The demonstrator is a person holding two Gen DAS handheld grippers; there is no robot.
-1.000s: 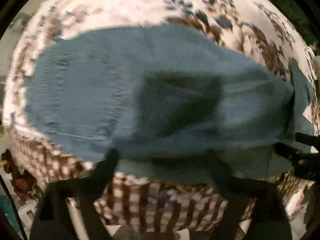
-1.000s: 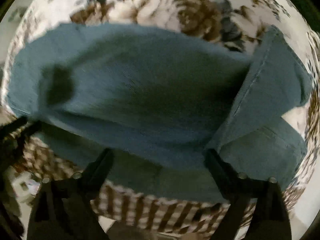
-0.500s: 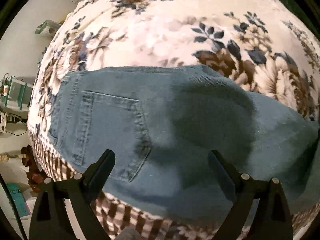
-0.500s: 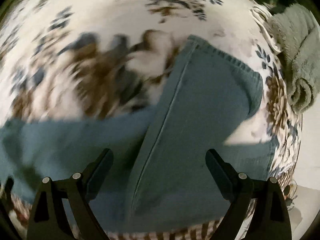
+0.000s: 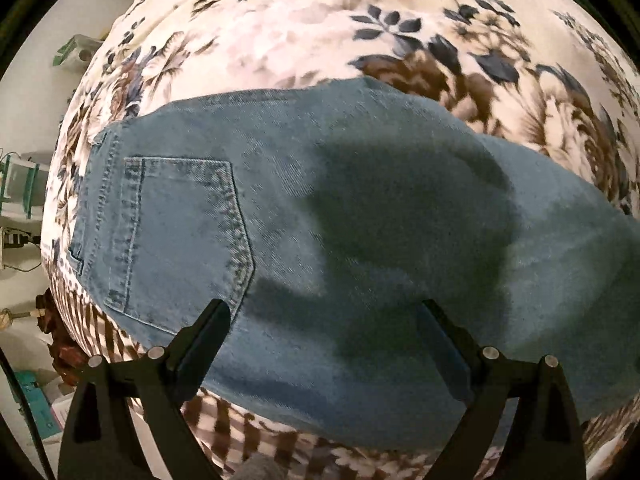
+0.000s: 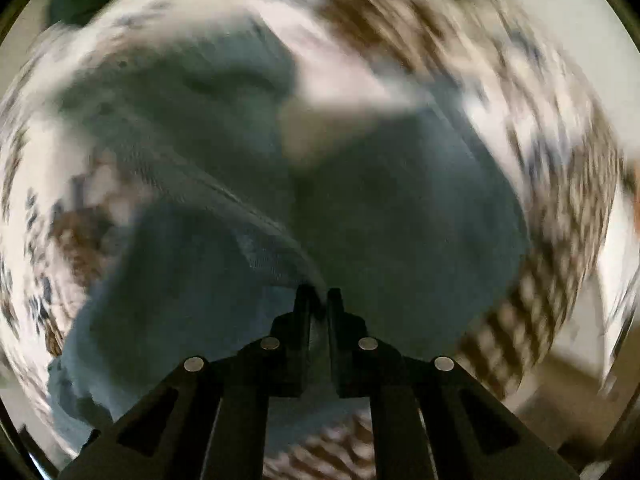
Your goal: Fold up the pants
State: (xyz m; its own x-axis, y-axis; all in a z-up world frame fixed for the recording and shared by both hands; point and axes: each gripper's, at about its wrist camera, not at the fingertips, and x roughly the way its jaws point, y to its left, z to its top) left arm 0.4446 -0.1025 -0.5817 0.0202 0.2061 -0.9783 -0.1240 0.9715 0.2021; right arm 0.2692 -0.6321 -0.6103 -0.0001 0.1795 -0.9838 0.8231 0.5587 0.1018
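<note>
Blue denim pants [image 5: 360, 240] lie flat, pocket up.

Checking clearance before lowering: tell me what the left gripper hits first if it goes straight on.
Probably the jeans: the open left gripper points down at the denim beside the back pocket. Depth unclear.

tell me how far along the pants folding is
Early to midway. Done: the jeans lie on the floral cover, back pocket up, seemingly doubled leg over leg. In hand: the right tool has just closed, with a denim fold seemingly between its tips, though that view is blurred. The left tool hovers open. Left: folding the legs up toward the waist.
</note>
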